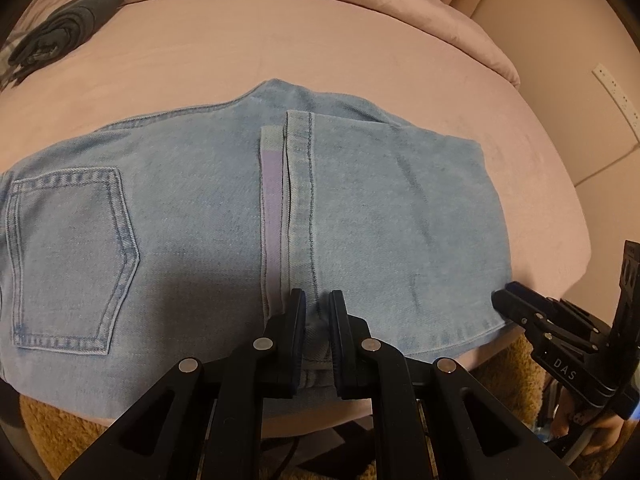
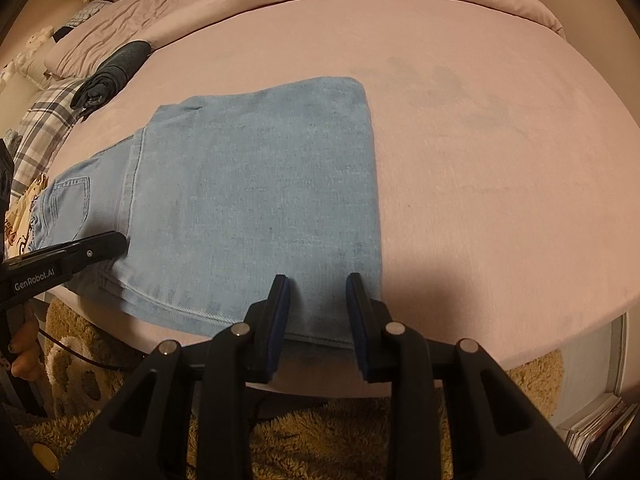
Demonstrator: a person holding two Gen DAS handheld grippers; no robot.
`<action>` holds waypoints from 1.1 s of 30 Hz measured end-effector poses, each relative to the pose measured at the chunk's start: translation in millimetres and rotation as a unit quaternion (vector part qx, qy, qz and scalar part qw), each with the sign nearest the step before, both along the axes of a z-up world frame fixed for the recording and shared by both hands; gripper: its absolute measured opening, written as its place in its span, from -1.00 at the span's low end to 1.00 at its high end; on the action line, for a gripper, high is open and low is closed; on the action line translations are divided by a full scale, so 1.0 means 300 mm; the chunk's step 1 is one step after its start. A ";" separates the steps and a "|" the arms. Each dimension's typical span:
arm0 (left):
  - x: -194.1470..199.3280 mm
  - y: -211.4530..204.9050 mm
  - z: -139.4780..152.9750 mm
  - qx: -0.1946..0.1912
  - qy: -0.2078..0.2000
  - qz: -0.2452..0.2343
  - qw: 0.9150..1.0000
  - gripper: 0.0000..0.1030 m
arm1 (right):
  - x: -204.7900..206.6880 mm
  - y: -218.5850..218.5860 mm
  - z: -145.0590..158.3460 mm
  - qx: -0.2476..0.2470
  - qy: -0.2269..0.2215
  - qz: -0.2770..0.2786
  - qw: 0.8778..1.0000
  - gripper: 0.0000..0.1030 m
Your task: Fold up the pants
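Note:
Light blue jeans (image 1: pixel 192 216) lie folded on the pink bed, legs doubled back so the hem (image 1: pixel 298 128) rests mid-way over the seat; a back pocket (image 1: pixel 72 256) shows at left. My left gripper (image 1: pixel 318 298) is at the near edge over the hem, jaws slightly apart with denim between them. My right gripper (image 2: pixel 318 280) is open over the near edge of the fold side of the jeans (image 2: pixel 256 200), not gripping. It also shows in the left wrist view (image 1: pixel 504 298), and the left gripper shows in the right wrist view (image 2: pixel 120 240).
The pink bed (image 2: pixel 500 160) extends far and right of the jeans. A dark rolled garment (image 1: pixel 64 28) lies at the far left, with pillows and a plaid cloth (image 2: pixel 44 120) beyond. A shaggy tan rug (image 2: pixel 320 432) is below the bed edge.

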State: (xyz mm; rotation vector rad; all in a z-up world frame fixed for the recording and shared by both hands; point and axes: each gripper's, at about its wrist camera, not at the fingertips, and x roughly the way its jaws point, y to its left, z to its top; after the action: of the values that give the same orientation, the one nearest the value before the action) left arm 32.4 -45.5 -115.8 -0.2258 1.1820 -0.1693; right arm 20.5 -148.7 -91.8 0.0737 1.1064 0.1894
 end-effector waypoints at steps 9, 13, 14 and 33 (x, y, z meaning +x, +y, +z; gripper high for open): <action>-0.006 0.024 -0.007 -0.010 0.015 0.016 1.000 -0.69 | 0.008 0.017 -0.001 -0.004 0.001 -0.009 1.000 -0.44; -0.009 0.020 -0.004 -0.005 0.019 0.014 1.000 -0.69 | 0.003 0.027 0.000 -0.014 -0.004 -0.008 1.000 -0.44; -0.009 0.017 -0.002 0.000 0.021 0.013 1.000 -0.69 | 0.002 0.030 0.001 -0.016 -0.005 -0.007 1.000 -0.44; -0.002 0.037 -0.007 -0.008 0.030 0.018 0.999 -0.69 | 0.011 0.010 0.000 -0.004 0.000 -0.014 1.000 -0.44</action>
State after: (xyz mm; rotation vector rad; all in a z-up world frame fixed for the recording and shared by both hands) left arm 32.0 -34.5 -118.0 -0.2683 1.2359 -0.1409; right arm 23.6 -145.6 -91.9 0.0818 1.1062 0.1593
